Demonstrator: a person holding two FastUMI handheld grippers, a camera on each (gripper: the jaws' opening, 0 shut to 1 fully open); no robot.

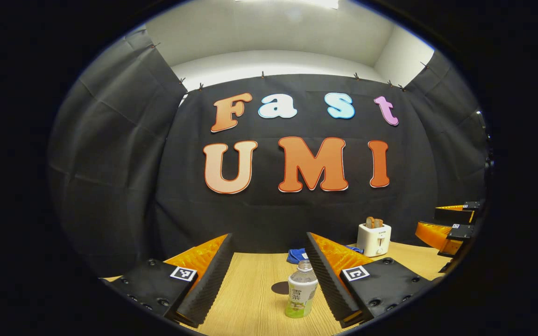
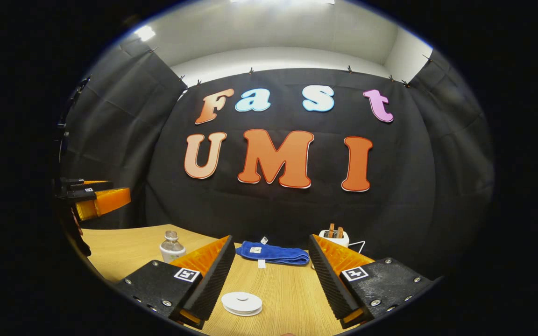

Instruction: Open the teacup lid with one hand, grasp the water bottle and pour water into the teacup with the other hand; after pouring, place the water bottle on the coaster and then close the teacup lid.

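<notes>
— Why are my left tongs [image 1: 269,280] spread wide and holding nothing?

— Because I line them up on the water bottle [image 1: 301,289], which stands upright on the table [image 1: 250,298] between the fingers, nearer the right one, untouched.

— And my right tongs [image 2: 269,280]?

— Also parted and empty, above a white round lid [image 2: 242,303] low on the table, likely the teacup's; the cup under it is cut off.

— The coaster?

— A dark round patch behind the bottle may be it or a shadow; I cannot tell.
</notes>
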